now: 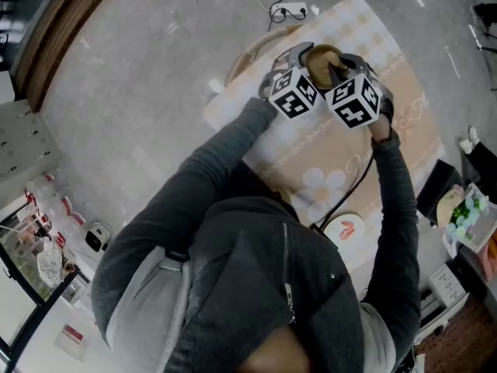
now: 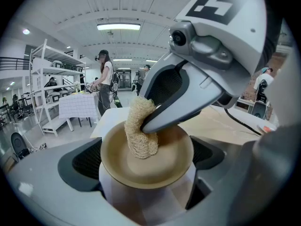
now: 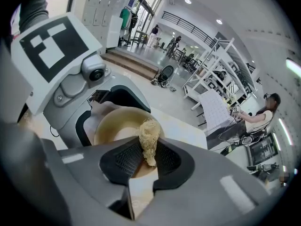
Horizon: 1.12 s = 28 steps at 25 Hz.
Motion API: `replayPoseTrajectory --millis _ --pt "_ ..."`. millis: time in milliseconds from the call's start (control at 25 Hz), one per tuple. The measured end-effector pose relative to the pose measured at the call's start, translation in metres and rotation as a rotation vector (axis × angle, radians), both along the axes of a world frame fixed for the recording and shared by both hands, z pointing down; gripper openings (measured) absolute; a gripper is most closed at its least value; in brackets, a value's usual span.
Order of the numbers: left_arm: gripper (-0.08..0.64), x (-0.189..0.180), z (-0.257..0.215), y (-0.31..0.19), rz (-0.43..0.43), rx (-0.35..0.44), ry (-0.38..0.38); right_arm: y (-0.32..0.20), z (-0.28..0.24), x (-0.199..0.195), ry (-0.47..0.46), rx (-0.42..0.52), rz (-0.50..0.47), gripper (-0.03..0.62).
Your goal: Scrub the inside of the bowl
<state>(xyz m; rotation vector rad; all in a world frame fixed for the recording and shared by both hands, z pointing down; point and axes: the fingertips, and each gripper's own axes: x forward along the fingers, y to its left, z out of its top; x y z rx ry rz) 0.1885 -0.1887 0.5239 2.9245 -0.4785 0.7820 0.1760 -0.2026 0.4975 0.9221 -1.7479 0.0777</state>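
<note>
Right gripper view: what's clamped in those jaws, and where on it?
A loofah scrubber, pinched by one end. Its free end reaches into the bowl, which the left gripper clamps by opposite sides.

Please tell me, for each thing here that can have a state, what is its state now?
Left claw: shut on the bowl.
Right claw: shut on the loofah sponge.
Bowl: held by its sides, with no food or foam visible inside.
Loofah sponge: pinched at one end, with the other end touching the bowl's inside.
</note>
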Motion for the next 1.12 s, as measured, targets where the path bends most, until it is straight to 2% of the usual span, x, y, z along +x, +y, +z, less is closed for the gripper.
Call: replayPoseTrajectory --millis 600,1120 --pt "0.58 0.0 0.001 0.0 0.0 0.0 -0.001 0.015 0.002 0.002 0.053 -0.061 -0.041 0.067" --pt "0.58 -0.001 0.002 0.0 0.001 -0.001 -0.001 0.025 0.004 -0.001 0.01 -0.17 -0.04 0.066"
